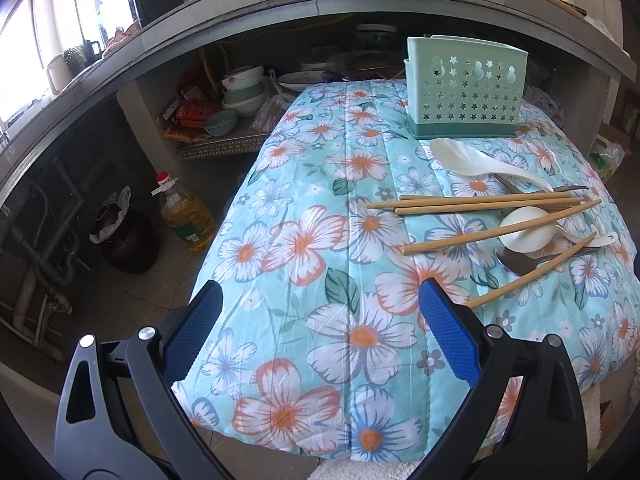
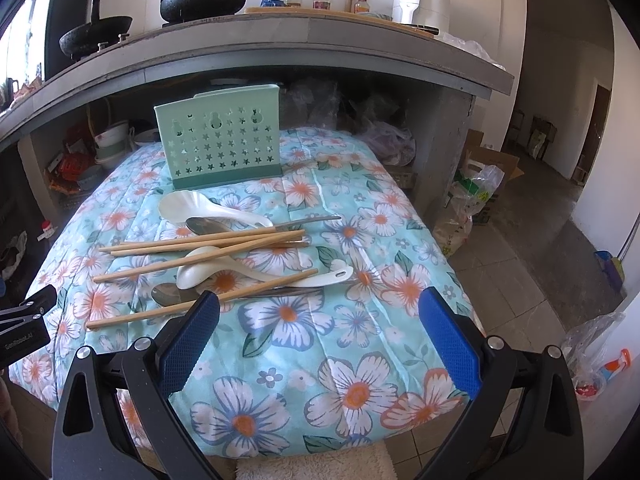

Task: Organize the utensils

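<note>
Both sets of jaws are spread wide and empty. The right gripper [image 2: 318,330] is held over bare cloth at the near edge of the flower-printed turquoise quilted worktop [image 2: 360,360]; its left blue pad sits just beside the nearest long bamboo chopstick [image 2: 200,300]. The left gripper [image 1: 320,332] is held over the near left part of the same cloth, well apart from the pile.

Task items are heaped at roughly 11 o'clock from the right gripper: four bamboo chopsticks, a large white plastic rice paddle [image 2: 212,210], a white ceramic soup spoon [image 2: 200,270], a small white slotted plastic spoon [image 2: 332,274] and two steel spoons [image 2: 208,226], partly buried. The pale green star-perforated plastic utensil holder [image 2: 220,140] stands upright behind the pile at 12 o'clock, empty as far as can be seen.

Risks, as judged:
- Items are crossed and stacked; lifting one chopstick would probably drag or roll its neighbours.
- The cloth is soft and slopes off at the edges; round chopsticks could roll to the floor.
- A chopstick is thin; a closing pinch might pinch cloth instead.
- The light holder could tip if knocked during insertion.

A yellow oil bottle [image 1: 188,216] stands on the floor at 10 o'clock of the left gripper, clear of the work.
</note>
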The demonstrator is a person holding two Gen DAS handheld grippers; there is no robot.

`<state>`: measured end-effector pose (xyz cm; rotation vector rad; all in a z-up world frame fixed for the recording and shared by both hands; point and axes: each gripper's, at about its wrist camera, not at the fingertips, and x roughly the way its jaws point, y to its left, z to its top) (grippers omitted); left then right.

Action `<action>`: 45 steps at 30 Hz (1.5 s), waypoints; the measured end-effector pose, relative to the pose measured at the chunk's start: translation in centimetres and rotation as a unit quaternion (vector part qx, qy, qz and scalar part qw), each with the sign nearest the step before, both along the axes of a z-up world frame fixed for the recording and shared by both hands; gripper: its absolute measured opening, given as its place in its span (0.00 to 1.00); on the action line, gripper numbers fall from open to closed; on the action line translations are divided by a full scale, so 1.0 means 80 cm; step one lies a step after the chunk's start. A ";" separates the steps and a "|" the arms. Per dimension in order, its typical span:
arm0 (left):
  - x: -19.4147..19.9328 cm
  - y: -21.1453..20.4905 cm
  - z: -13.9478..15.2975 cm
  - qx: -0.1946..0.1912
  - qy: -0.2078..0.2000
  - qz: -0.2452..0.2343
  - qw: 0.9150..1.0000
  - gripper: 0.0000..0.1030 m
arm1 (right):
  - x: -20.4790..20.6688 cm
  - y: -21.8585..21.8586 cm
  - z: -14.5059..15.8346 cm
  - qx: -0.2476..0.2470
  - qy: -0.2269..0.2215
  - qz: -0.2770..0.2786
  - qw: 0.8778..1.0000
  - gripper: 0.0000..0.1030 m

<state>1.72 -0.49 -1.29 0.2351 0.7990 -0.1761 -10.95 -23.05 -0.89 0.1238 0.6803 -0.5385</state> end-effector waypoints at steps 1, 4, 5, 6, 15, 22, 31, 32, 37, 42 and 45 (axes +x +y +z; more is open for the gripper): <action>0.001 -0.001 -0.001 -0.004 0.001 -0.007 1.000 0.92 | 0.001 0.000 -0.001 0.001 0.000 0.000 1.000 0.94; 0.004 -0.004 -0.002 -0.018 0.001 -0.022 1.000 0.92 | 0.002 -0.001 -0.004 0.003 0.000 0.000 1.000 0.94; 0.004 -0.005 -0.003 -0.024 0.001 -0.027 0.999 0.92 | 0.002 -0.002 -0.005 0.004 0.001 -0.002 1.000 0.94; 0.005 -0.007 -0.002 -0.031 0.002 -0.033 0.999 0.92 | 0.002 -0.003 -0.006 0.006 -0.001 -0.003 1.000 0.94; 0.009 -0.018 0.002 -0.103 0.020 -0.092 0.990 0.92 | 0.001 -0.014 -0.015 0.013 -0.008 -0.010 1.000 0.94; 0.014 -0.017 -0.008 -0.200 0.063 -0.126 0.970 0.92 | 0.001 -0.023 -0.027 0.017 -0.013 -0.002 1.000 0.94; 0.005 -0.019 -0.025 -0.245 0.122 -0.138 0.952 0.92 | 0.008 -0.036 -0.046 0.054 -0.008 0.029 0.998 0.94; 0.003 -0.021 -0.028 -0.241 0.129 -0.138 0.952 0.92 | 0.008 -0.037 -0.049 0.061 -0.007 0.034 0.998 0.94; -0.007 -0.026 -0.046 -0.247 0.174 -0.137 0.943 0.92 | 0.008 -0.040 -0.056 0.073 -0.004 0.046 0.996 0.94; -0.017 -0.033 -0.056 -0.251 0.190 -0.139 0.939 0.75 | 0.007 -0.047 -0.062 0.091 -0.001 0.049 0.995 0.94; -0.014 -0.034 -0.062 -0.263 0.199 -0.133 0.935 0.62 | 0.010 -0.050 -0.067 0.097 0.005 0.051 0.994 0.94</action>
